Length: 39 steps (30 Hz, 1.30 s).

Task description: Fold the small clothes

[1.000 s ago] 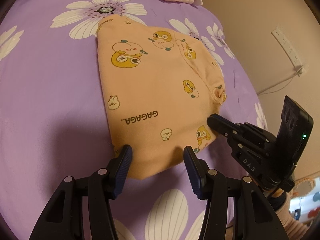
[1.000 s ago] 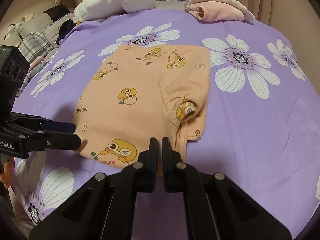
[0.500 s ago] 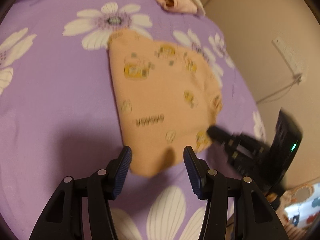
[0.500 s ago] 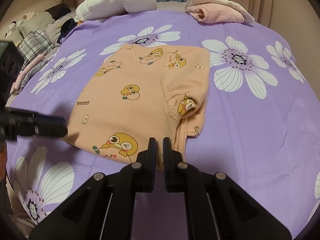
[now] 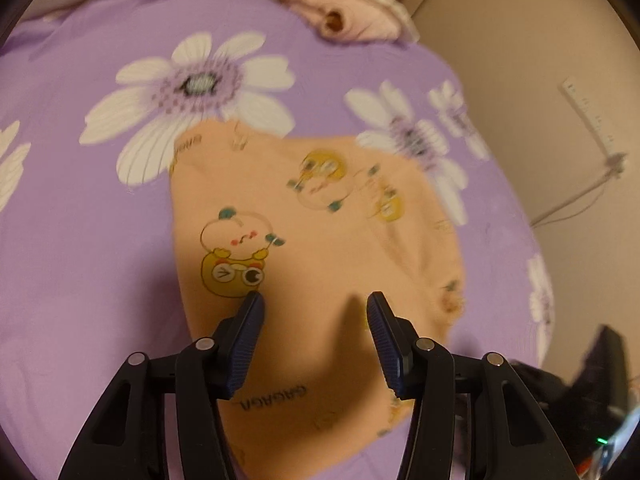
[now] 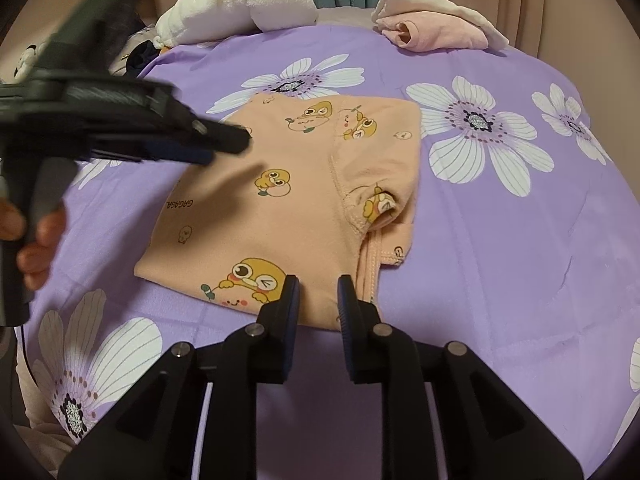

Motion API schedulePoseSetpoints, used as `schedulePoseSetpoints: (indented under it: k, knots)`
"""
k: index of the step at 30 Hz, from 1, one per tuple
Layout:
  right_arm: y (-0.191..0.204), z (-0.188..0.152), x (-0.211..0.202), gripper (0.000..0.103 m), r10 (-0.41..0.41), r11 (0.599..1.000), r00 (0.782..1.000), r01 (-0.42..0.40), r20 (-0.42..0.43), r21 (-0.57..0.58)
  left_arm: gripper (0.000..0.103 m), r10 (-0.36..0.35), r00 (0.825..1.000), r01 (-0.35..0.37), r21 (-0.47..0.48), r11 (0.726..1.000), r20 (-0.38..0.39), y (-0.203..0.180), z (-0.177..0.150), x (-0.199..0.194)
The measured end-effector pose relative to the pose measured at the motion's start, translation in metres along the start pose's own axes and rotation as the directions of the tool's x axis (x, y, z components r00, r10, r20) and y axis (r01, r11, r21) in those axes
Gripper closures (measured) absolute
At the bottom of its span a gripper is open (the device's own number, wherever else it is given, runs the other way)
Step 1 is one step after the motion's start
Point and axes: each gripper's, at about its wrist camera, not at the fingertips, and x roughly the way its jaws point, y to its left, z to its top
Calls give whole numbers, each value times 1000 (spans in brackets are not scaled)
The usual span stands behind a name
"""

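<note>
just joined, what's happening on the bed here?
A person with a handheld gripper in each hand is folding a small peach cartoon-print garment lying on the purple flowered bedspread. It already lies flat in a compact folded shape. The right gripper sits at its near edge, jaws open, holding nothing. The left gripper hovers open over the garment's middle. Other folded clothes sit at the far edge.

Black left tool [image 5: 312, 344], blue ribbed pads [image 5: 244, 340], silver screws, bare-skinned hand [image 6: 38, 240]

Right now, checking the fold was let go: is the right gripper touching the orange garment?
Cannot tell. In the right wrist view the right gripper is open over the orange garment's near edge, gripping no cloth; contact underneath is hidden.
</note>
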Motion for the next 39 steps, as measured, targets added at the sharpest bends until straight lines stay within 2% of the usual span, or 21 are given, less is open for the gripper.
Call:
schedulePoseSetpoints:
  k: [5,8,10,11,12,14,17,22,26,36,39]
  knots:
    - [-3,1,-4,77,2,1000,1000,-2,4,11,51,-32,999,32,-23,999,11,7,-1,-3]
    - [-9,2,-10,61,48,997,999,-49,16,56,51,-62,997,64,-46,997,43,15,-4,-22]
    - [-19,3,-15,43,81,989,996,-85,42,121,51,-72,995,77,-66,995,73,25,-7,-37]
    - [-26,4,-17,40,99,981,993,-107,59,159,50,-85,993,92,-84,992,86,31,-10,-43]
    - [-33,5,-18,36,120,971,990,-132,73,199,48,-100,990,110,-108,988,95,37,-13,-48]
    - [-51,5,-16,31,179,931,980,-198,90,305,36,-143,983,163,-180,970,117,55,-21,-56]
    - [-70,7,-1,31,250,871,965,-260,81,416,35,-189,974,216,-257,942,127,76,-29,-57]
    - [-72,14,24,31,314,824,947,-306,64,477,35,-243,964,264,-292,919,106,81,-31,-45]
    - [-73,25,38,31,323,806,945,-307,59,506,35,-270,959,283,-299,911,84,78,-29,-31]
    - [-69,47,61,31,322,823,946,-303,45,479,35,-311,949,312,-286,906,50,66,-20,-5]
    - [-66,51,66,39,316,835,948,-298,41,462,32,-308,950,308,-272,912,43,59,-16,0]
